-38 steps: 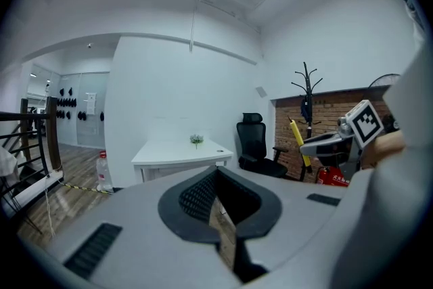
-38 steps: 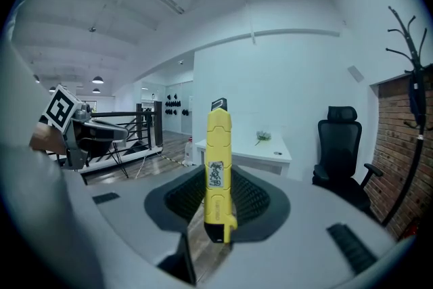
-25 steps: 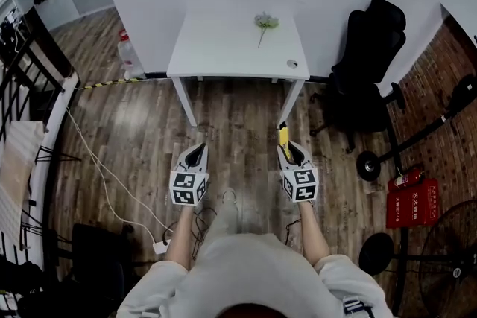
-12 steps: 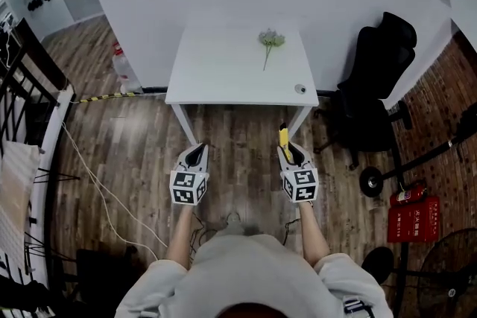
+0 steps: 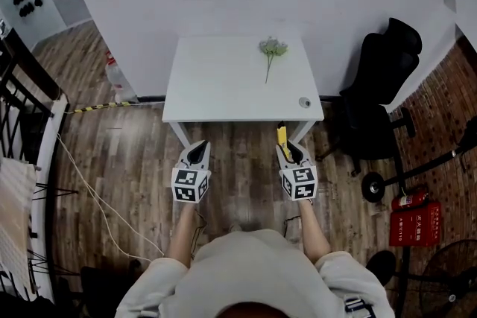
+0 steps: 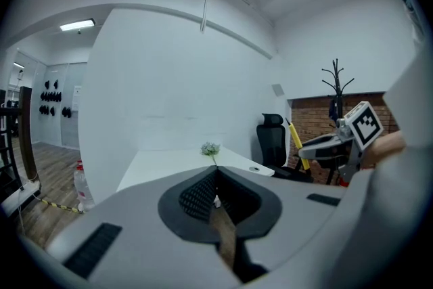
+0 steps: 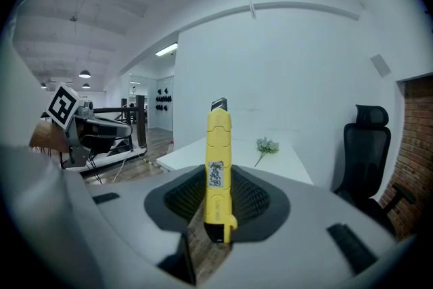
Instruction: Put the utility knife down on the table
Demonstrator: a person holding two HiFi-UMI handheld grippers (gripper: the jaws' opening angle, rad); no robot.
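Note:
My right gripper (image 5: 288, 150) is shut on a yellow utility knife (image 5: 282, 135), which sticks out ahead of the jaws over the wooden floor, just short of the white table's (image 5: 223, 97) front edge. In the right gripper view the knife (image 7: 218, 172) stands upright between the pads, black tip up. My left gripper (image 5: 196, 151) is level with it to the left, its jaws closed together with nothing between them (image 6: 215, 196). The right gripper with the knife (image 6: 296, 144) also shows at the right of the left gripper view.
On the table lie a pale flower sprig (image 5: 271, 53) at the back and a small round object (image 5: 304, 102) near the front right corner. A black office chair (image 5: 387, 78) stands right of the table. A bottle (image 5: 115, 82) stands left of it, and a white cable (image 5: 97, 197) runs across the floor.
Both grippers and the person have moved forward toward the table, which now lies closer, just ahead of the knife tip. The grip on the knife is unchanged.

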